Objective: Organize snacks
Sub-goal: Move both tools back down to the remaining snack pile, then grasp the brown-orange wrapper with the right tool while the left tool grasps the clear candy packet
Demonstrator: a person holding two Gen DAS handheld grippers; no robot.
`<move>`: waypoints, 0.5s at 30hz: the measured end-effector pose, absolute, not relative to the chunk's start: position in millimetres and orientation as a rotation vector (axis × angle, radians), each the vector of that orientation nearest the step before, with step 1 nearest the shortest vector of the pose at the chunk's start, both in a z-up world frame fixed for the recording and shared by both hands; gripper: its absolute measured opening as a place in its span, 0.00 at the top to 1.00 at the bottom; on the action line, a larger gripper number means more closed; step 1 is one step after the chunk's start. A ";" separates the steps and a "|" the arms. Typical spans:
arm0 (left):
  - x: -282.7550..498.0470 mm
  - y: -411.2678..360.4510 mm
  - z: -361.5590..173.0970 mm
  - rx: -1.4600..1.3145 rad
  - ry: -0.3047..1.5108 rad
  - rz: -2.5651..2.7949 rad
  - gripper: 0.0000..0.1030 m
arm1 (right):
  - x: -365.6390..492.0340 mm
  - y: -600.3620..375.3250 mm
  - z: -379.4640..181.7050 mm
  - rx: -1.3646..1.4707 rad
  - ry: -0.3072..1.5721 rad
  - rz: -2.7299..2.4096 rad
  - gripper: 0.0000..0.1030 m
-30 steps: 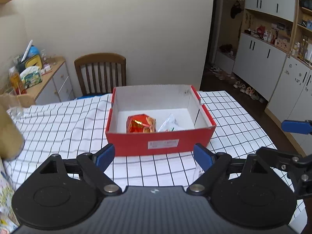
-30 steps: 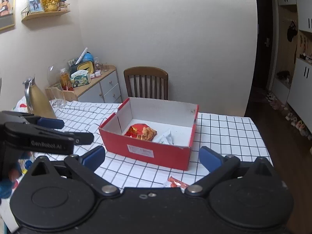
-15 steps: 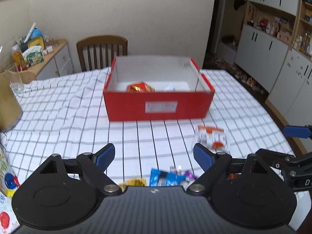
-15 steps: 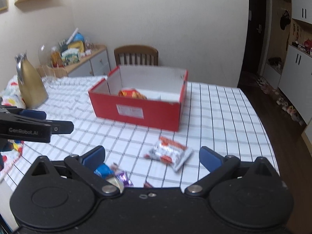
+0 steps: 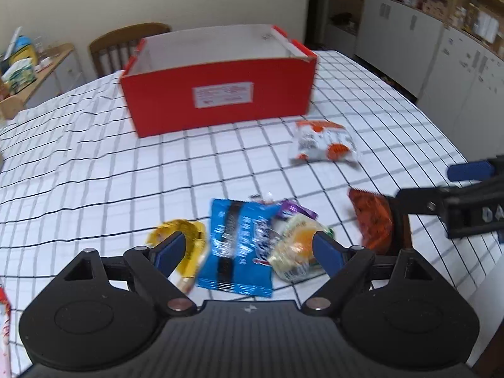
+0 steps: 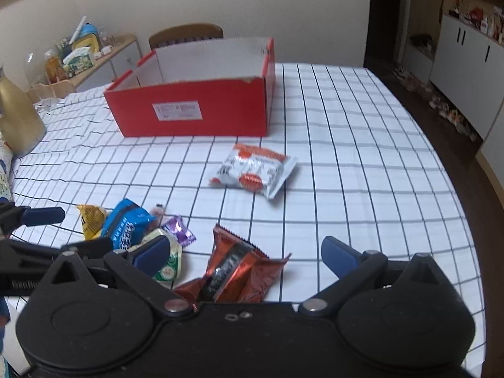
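A red box (image 5: 220,91) (image 6: 192,107) with a white inside stands on the checked cloth, its contents hidden from here. In front of it lie loose snacks: a white and orange packet (image 5: 321,141) (image 6: 252,170), a blue packet (image 5: 239,245) (image 6: 127,226), a yellow one (image 5: 186,239) (image 6: 89,217), a pale green-and-yellow one (image 5: 296,249) (image 6: 168,264), a small purple one (image 6: 181,234) and a red-brown foil packet (image 5: 373,220) (image 6: 236,271). My left gripper (image 5: 249,252) hangs open over the blue packet. My right gripper (image 6: 245,252) stands open over the red-brown foil packet. Neither holds anything.
A wooden chair (image 5: 123,44) stands behind the table (image 6: 362,157). A gold jug (image 6: 17,119) sits at the left. A cluttered sideboard (image 6: 94,53) lines the left wall, white cupboards (image 5: 425,41) the right. The table edge drops off at the right.
Both grippers have come down and tilted toward the near table. The loose snacks have come into view and the inside of the box has dropped out of sight. Both stay open.
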State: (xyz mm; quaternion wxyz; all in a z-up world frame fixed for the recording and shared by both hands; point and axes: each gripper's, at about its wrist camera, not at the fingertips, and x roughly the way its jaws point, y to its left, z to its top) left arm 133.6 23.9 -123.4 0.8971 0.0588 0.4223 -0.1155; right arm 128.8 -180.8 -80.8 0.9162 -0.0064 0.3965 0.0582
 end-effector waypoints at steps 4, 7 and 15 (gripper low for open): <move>128.4 11.3 -132.2 0.190 0.855 -0.301 0.15 | 132.0 -180.0 -89.9 0.003 0.852 0.110 0.02; 123.2 -2.8 -138.6 0.295 0.818 -0.369 0.15 | 135.3 -179.5 -96.2 0.014 0.885 0.097 0.03; 121.5 -30.1 -154.6 0.495 0.771 -0.536 0.15 | 146.2 -181.1 -111.5 0.095 0.989 0.037 0.08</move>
